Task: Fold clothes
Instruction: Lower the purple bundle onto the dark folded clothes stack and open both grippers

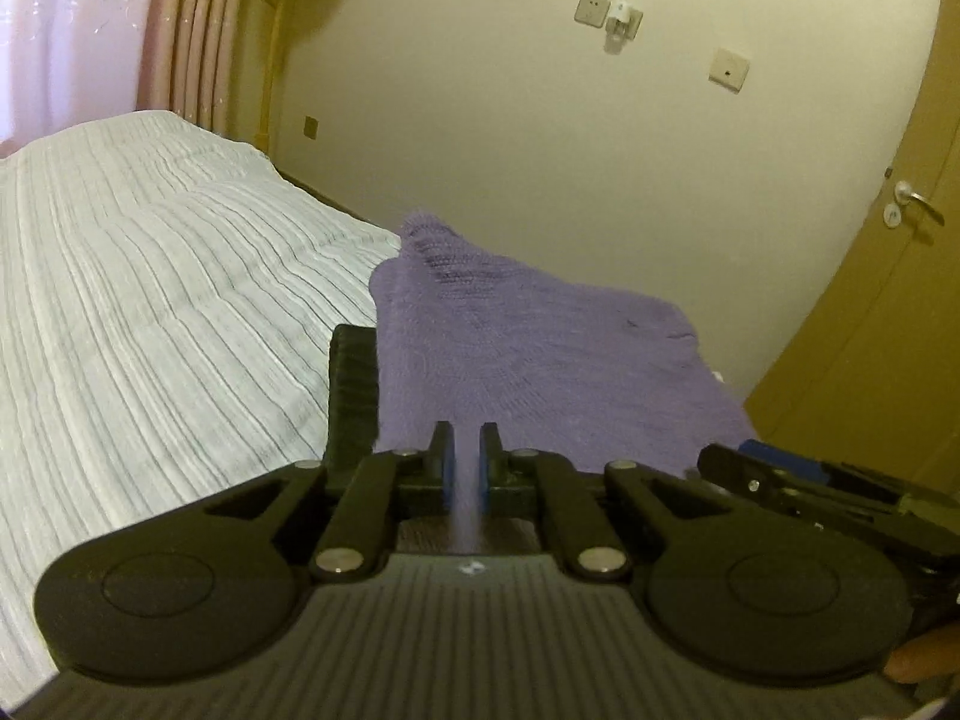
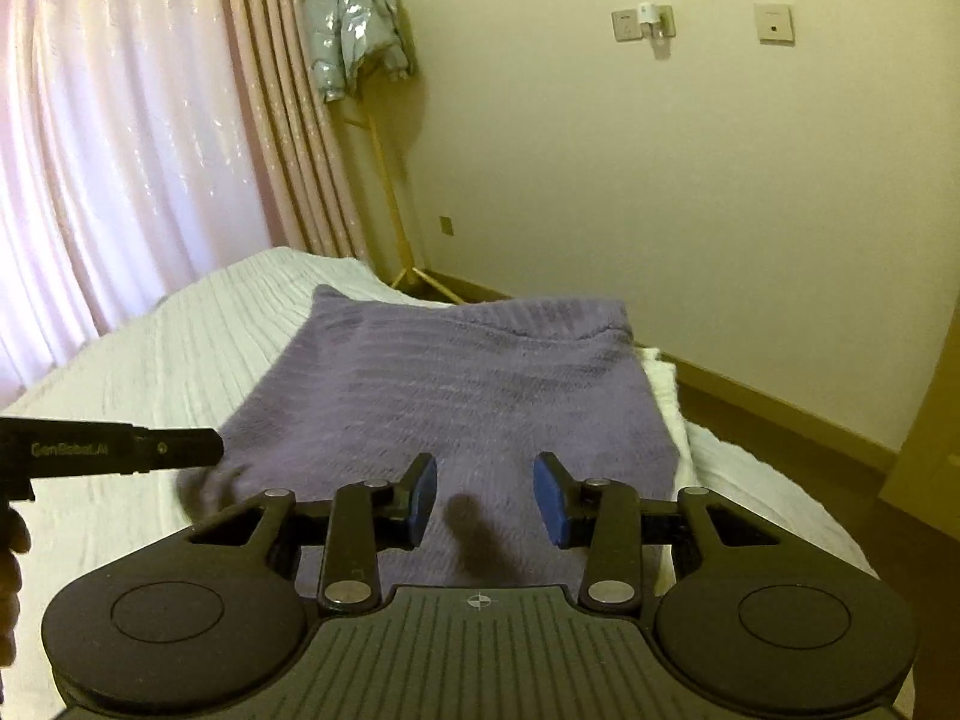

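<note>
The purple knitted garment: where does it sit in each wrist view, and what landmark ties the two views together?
Left wrist: purple knitted garment fills centre to right, a strip pinched in the left hand-held gripper.
Right wrist: it lies mid-frame on the white bedspread, beyond the open right hand-held gripper.
Shared landmark: the wall socket with a white plug.

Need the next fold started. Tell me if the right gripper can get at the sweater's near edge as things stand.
Probably yes. The right gripper is open just above the purple sweater, nothing between its pads and the knit. The left gripper, shut on the sweater, stays off to the side.
</note>
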Demonstrator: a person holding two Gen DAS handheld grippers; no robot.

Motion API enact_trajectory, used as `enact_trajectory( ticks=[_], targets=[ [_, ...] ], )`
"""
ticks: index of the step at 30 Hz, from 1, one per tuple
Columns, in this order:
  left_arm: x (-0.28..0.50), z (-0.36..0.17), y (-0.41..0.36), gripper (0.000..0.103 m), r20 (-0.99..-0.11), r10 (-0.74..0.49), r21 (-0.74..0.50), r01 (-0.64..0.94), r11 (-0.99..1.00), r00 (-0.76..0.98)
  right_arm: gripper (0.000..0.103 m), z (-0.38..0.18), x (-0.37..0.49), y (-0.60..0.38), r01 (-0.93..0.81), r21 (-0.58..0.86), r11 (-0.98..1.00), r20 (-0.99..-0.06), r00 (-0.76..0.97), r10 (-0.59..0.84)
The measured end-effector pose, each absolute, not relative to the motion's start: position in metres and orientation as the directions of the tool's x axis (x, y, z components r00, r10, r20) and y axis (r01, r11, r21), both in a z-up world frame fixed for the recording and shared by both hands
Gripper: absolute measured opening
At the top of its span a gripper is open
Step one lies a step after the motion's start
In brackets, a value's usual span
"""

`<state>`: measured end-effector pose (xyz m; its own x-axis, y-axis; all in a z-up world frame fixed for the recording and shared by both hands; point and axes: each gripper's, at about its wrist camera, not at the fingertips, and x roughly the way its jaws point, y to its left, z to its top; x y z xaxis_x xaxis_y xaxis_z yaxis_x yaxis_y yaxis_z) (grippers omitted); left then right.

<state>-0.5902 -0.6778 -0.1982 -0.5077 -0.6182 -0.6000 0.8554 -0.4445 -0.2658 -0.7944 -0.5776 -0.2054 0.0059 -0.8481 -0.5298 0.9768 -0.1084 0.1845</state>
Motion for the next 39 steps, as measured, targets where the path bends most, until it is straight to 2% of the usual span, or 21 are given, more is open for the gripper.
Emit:
enact_trajectory(
  ticks=[4,7,11,14,20,23,25,29,35,39],
  targets=[
    [-0.595,-0.215,-0.679,0.005,-0.618,-0.641,-0.214,0.882,-0.42,-0.455,0.04,-0.216,-0.778,-0.59,0.986,0.142,-0.088,-0.56,0.007,-0.828],
    [-0.6,-0.227,-0.686,0.006,-0.639,-0.643,-0.177,0.894,-0.412,-0.423,0.04,-0.23,-0.76,-0.597,0.995,0.061,-0.074,-0.539,-0.029,-0.841],
    [-0.597,-0.245,-0.688,0.005,-0.674,-0.629,-0.177,0.911,-0.371,-0.387,0.04,-0.244,-0.738,-0.6,0.997,-0.072,-0.007,-0.562,-0.046,-0.826],
    [-0.598,-0.252,-0.69,0.005,-0.685,-0.624,-0.173,0.916,-0.361,-0.375,0.04,-0.253,-0.731,-0.607,0.993,-0.117,0.024,-0.591,-0.05,-0.805],
    [-0.601,-0.243,-0.696,0.005,-0.696,-0.607,-0.179,0.911,-0.371,-0.384,0.04,-0.249,-0.741,-0.62,0.997,-0.071,0.038,-0.632,-0.016,-0.775],
    [-0.595,-0.228,-0.698,0.004,-0.684,-0.607,-0.213,0.906,-0.366,-0.405,0.04,-0.225,-0.762,-0.62,0.996,0.09,-0.004,-0.65,0.056,-0.758],
    [-0.594,-0.217,-0.696,0.004,-0.669,-0.622,-0.213,0.907,-0.363,-0.406,0.04,-0.214,-0.78,-0.618,0.984,0.17,-0.052,-0.625,0.066,-0.778],
    [-0.595,-0.203,-0.689,0.005,-0.636,-0.658,-0.199,0.91,-0.365,-0.403,0.04,-0.199,-0.793,-0.61,0.976,0.184,-0.114,-0.598,0.02,-0.801],
    [-0.603,-0.231,-0.703,0.006,-0.678,-0.642,-0.13,0.918,-0.374,-0.358,0.04,-0.226,-0.772,-0.607,0.99,0.11,-0.088,-0.635,0.002,-0.773],
    [-0.598,-0.216,-0.698,0.006,-0.676,-0.626,-0.161,0.907,-0.389,-0.388,0.041,-0.219,-0.767,-0.599,0.993,0.084,-0.089,-0.633,-0.016,-0.774]
  ],
)
